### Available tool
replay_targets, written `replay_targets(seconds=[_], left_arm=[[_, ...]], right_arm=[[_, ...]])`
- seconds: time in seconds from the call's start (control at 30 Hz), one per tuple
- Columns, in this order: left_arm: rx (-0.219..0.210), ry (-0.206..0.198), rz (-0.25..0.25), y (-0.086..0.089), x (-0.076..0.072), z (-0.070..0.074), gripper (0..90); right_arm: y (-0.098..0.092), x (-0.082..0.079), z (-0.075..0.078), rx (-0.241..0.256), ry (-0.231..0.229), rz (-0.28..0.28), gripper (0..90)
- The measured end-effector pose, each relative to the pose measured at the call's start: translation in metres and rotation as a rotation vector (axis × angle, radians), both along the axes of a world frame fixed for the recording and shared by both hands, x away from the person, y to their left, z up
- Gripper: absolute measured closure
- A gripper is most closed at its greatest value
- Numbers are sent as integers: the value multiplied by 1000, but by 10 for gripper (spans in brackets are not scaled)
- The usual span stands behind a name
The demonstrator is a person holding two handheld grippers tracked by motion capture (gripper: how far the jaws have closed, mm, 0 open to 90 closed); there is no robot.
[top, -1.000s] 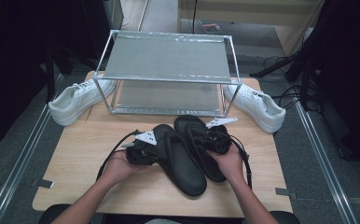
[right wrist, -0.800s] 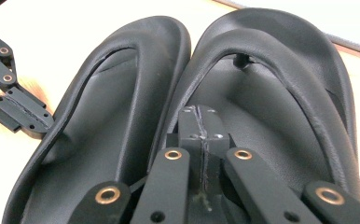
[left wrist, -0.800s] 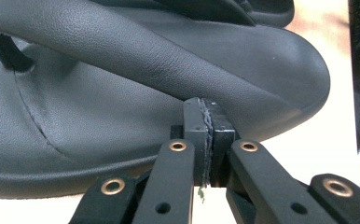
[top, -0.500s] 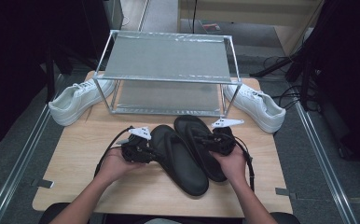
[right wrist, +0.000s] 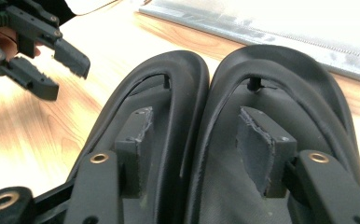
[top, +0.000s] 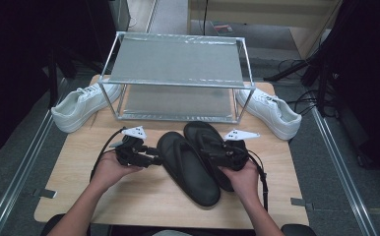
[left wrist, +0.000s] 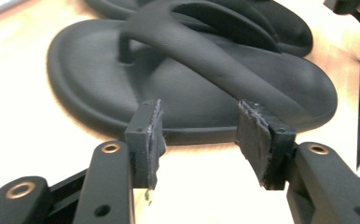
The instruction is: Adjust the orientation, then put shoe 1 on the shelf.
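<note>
Two black flip-flops lie side by side mid-table, the left one (top: 188, 169) nearer me and the right one (top: 203, 137) a little farther back. My left gripper (top: 153, 160) is open just left of the left flip-flop, and its own view has that sole (left wrist: 192, 74) just beyond the open fingertips (left wrist: 199, 135), nothing between them. My right gripper (top: 216, 153) is open over the pair. Its jaws (right wrist: 194, 140) straddle the touching edges, one pad over the left flip-flop (right wrist: 169, 79) and one over the right flip-flop (right wrist: 308, 107).
A two-tier metal shoe rack (top: 178, 64) stands at the back of the wooden table (top: 79, 196). One white sneaker (top: 82, 105) lies by its left side and another white sneaker (top: 271, 110) by its right. Cables trail from both grippers.
My left gripper has drawn back to the left, away from the left flip-flop's edge. The right gripper and both flip-flops have barely moved.
</note>
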State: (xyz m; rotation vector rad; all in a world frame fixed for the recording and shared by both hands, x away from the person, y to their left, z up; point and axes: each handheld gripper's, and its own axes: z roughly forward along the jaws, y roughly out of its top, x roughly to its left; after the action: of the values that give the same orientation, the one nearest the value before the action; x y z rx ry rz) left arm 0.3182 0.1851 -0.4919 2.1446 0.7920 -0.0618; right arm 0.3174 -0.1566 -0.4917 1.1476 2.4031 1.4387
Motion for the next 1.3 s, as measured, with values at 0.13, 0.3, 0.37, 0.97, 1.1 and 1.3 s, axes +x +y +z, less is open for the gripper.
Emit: replay_targets(seconds=[0.13,0.3,0.37,0.97,1.1,1.3], left_arm=[[3,14,22,8,3,0,464],[8,11,35,13,5,-2,442],[10,6,41,14,5,-2,437],[-14,-13,91,31,11,-3,424],[-18,-13,109,36,15,-6,424],[-28,-20,120,40,15,-5,421]], right_arm=[[2,-3,-3,-1,9,-7,456],[9,-3,-7,-25,8,4,449],[12,-3,-9,-35,6,9,447],[27,-3,-20,-96,13,-11,465],[32,0,-25,-127,3,-5,483],[38,0,-31,-176,-16,-30,579]])
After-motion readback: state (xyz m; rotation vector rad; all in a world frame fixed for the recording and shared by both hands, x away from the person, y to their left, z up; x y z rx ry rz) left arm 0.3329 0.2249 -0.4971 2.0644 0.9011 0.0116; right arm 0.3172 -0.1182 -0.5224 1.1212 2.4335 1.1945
